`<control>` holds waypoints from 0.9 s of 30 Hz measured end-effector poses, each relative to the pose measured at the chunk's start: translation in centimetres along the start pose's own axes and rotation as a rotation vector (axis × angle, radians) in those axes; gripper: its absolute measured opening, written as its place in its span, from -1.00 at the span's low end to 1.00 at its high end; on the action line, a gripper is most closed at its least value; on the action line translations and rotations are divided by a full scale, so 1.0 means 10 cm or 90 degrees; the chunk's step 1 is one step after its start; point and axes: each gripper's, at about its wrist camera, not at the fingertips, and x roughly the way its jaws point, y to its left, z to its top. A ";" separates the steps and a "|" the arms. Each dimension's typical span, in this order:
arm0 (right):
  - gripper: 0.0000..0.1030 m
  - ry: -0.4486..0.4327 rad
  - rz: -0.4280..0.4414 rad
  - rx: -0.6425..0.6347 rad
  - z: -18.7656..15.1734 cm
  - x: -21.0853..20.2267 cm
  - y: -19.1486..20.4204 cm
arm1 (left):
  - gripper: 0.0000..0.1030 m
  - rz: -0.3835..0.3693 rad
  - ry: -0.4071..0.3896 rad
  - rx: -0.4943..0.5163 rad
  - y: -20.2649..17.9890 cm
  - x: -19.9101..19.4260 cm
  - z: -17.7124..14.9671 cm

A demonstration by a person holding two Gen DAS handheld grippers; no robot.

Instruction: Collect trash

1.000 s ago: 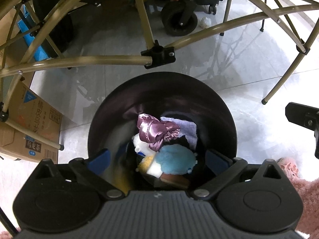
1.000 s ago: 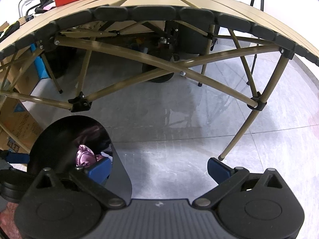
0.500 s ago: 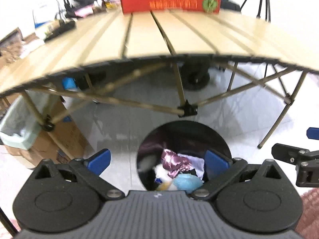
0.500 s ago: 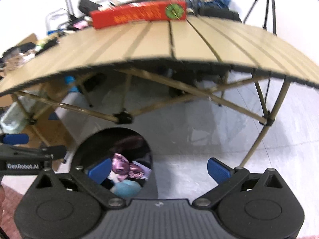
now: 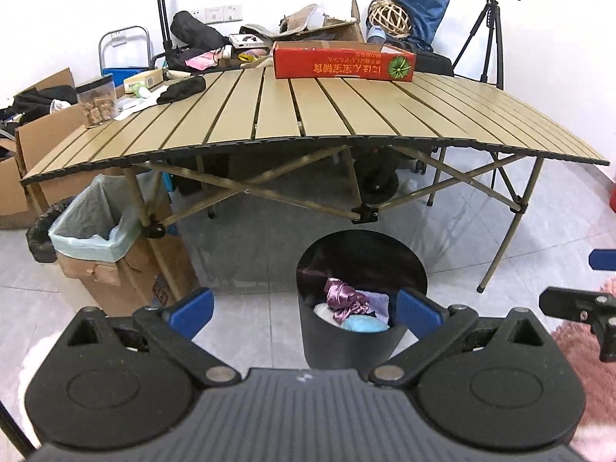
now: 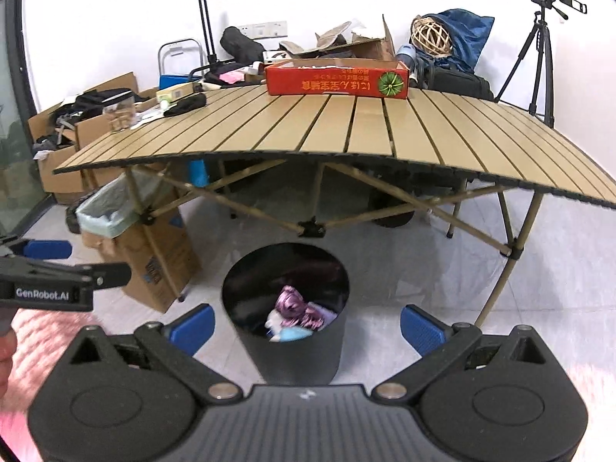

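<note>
Trash sits in the black bin (image 5: 362,292) on the floor, just in front of the folding table (image 5: 308,115).

Left wrist view: left gripper (image 5: 304,310) has its blue pads spread wide, nothing between them. Bin is below and ahead, partly framed by the pads. Inside: purple shiny wrapper (image 5: 342,296), a light-blue piece (image 5: 364,324), something white beside it, pale cloth or paper behind. Near half of the tabletop is bare slats. At the far edge: red box (image 5: 343,61), a clear jar (image 5: 97,102), a dark bundle and assorted clutter. A lined cardboard box (image 5: 96,246) stands left of the bin, under the table edge. Part of the right gripper pokes in at the frame's right edge.

Right wrist view: right gripper (image 6: 307,325) is likewise wide open and carrying nothing. Same bin (image 6: 287,296) is centred below it, purple wrapper (image 6: 292,306) on top of the pile. Left gripper shows at the left edge, side-on.

Judgement: both claws empty, trash in the bin, so a drop-off looks done and this is the gap between pickups. No obvious trash on the near slats; can't tell whether the far clutter counts. Next move: pick a target, reach over the tabletop, keep the pads open until they straddle it.
</note>
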 end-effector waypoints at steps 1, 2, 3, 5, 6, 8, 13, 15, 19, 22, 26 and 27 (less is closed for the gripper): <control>1.00 0.003 0.002 0.005 -0.04 -0.04 0.00 | 1.00 -0.001 0.002 0.000 0.00 -0.05 -0.03; 1.00 0.005 0.005 0.010 -0.08 -0.09 0.01 | 1.00 -0.005 0.005 -0.002 0.00 -0.09 -0.06; 1.00 0.008 0.008 0.016 -0.13 -0.14 0.02 | 1.00 -0.010 0.007 -0.003 0.00 -0.12 -0.09; 1.00 0.015 0.007 0.022 -0.21 -0.21 0.04 | 1.00 -0.018 0.011 -0.002 -0.02 -0.19 -0.15; 1.00 0.018 0.006 0.023 -0.25 -0.24 0.05 | 1.00 -0.022 0.012 0.000 -0.03 -0.22 -0.17; 1.00 0.023 0.003 0.024 -0.31 -0.27 0.06 | 1.00 -0.023 0.012 0.003 -0.03 -0.28 -0.22; 1.00 0.016 -0.004 0.029 -0.34 -0.34 0.05 | 1.00 -0.023 0.000 0.005 -0.02 -0.39 -0.25; 1.00 0.011 -0.004 0.027 -0.33 -0.36 0.06 | 1.00 -0.025 -0.005 0.009 -0.03 -0.42 -0.25; 1.00 0.007 -0.004 0.026 -0.33 -0.39 0.07 | 1.00 -0.026 -0.012 0.015 -0.06 -0.46 -0.25; 1.00 0.003 -0.005 0.026 -0.34 -0.41 0.07 | 1.00 -0.025 -0.016 0.014 -0.06 -0.47 -0.24; 1.00 -0.001 -0.008 0.027 -0.33 -0.43 0.06 | 1.00 -0.025 -0.021 0.016 -0.06 -0.49 -0.24; 1.00 -0.002 -0.008 0.027 -0.34 -0.43 0.06 | 1.00 -0.025 -0.023 0.017 -0.06 -0.49 -0.23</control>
